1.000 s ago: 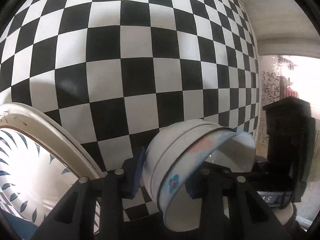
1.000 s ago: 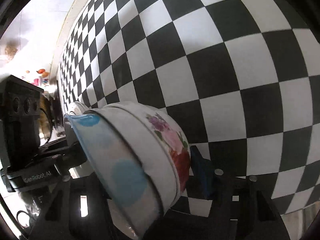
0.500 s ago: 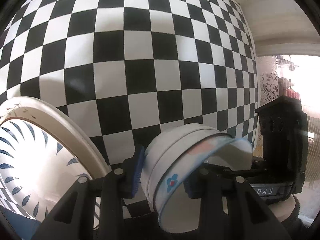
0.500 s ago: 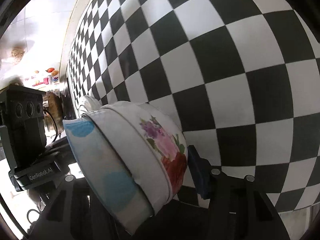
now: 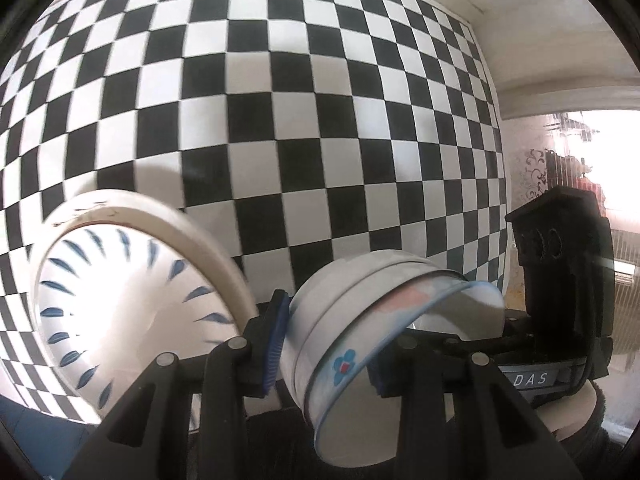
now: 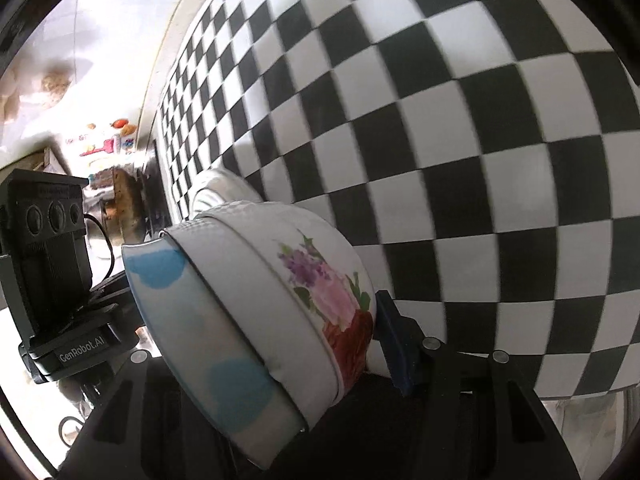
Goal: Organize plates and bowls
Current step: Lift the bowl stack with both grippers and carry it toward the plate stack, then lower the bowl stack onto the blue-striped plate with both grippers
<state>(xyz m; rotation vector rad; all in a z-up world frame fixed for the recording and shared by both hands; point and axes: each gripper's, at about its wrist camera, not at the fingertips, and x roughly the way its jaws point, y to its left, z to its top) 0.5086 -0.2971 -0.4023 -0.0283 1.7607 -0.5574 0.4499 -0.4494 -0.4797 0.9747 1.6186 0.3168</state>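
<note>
A stack of two nested bowls is held between both grippers above the checkered cloth. In the left wrist view my left gripper [image 5: 328, 344] is shut on the stack [image 5: 360, 320], a white outer bowl with a blue-rimmed inner one. In the right wrist view my right gripper [image 6: 264, 320] is shut on the same stack [image 6: 280, 300]; the outer bowl bears a purple, pink and red flower, the inner has blue spots. A large white bowl with blue leaf marks [image 5: 120, 304] stands at the left.
The black-and-white checkered tablecloth [image 5: 280, 120] fills the background in both views. The other gripper's black body shows at the right of the left view [image 5: 560, 280] and the left of the right view [image 6: 52, 260]. A bright window lies far right.
Both grippers have lifted and drawn back with the bowl stack. More of the checkered cloth and the whole large blue-leaf bowl have come into the left view.
</note>
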